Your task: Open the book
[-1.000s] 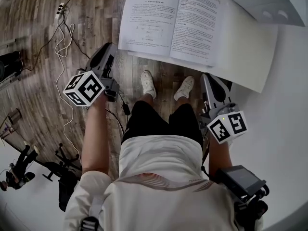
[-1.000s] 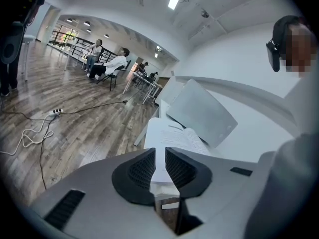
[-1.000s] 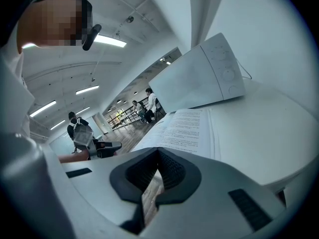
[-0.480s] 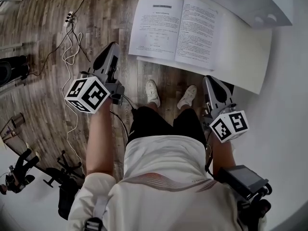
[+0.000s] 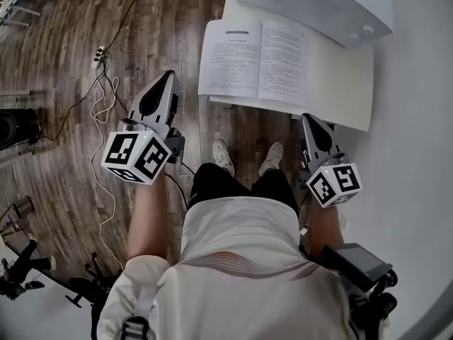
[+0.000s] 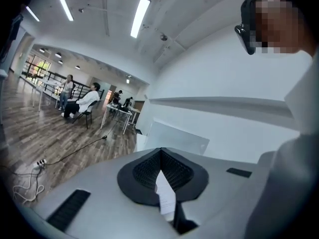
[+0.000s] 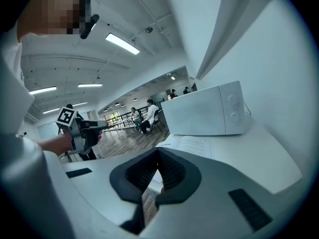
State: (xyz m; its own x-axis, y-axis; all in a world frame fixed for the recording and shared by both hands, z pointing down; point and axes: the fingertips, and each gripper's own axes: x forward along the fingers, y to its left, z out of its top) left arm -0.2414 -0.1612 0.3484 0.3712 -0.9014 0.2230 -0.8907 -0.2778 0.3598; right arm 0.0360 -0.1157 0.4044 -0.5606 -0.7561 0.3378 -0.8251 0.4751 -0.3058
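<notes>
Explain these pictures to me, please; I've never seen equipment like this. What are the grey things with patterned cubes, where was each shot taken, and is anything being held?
There is no robot here. A person standing at a white table holds a hand tool in each hand: a left gripper and a right gripper. Each has two jaws, and the patterned cubes are part of the grippers. The head view comes from a camera on the person's head, looking steeply down past their own legs and shoes. The two gripper views come from cameras riding on each gripper, looking along its jaws. On the table lies a book, already open, with a microwave behind it. Both grippers are in front of the table, clear of the book, with their jaws closed together and holding nothing.
</notes>
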